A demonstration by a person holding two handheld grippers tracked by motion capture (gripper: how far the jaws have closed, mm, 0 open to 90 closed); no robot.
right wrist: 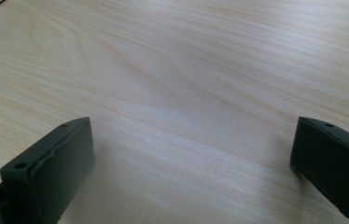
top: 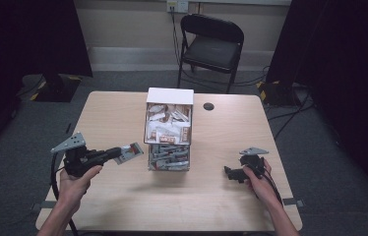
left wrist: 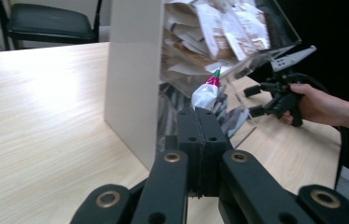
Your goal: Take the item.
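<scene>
A two-tier clear box [top: 168,129] with a white top and side stands mid-table; its upper bin holds several white and brown sachets, its lower bin grey ones. My left gripper [top: 119,153] is shut on a small silver sachet [top: 130,152] with a red and green end, held just left of the lower bin. In the left gripper view the sachet [left wrist: 206,92] sticks up beyond the closed jaws, beside the box's white side wall [left wrist: 133,79]. My right gripper [top: 230,173] rests low over the table at the right, open, with bare wood [right wrist: 186,93] between its jaws.
A wooden table [top: 108,196] carries a small black round object [top: 208,106] behind the box. A black folding chair [top: 210,46] stands beyond the far edge. The other hand and gripper [left wrist: 282,95] appear past the box in the left gripper view.
</scene>
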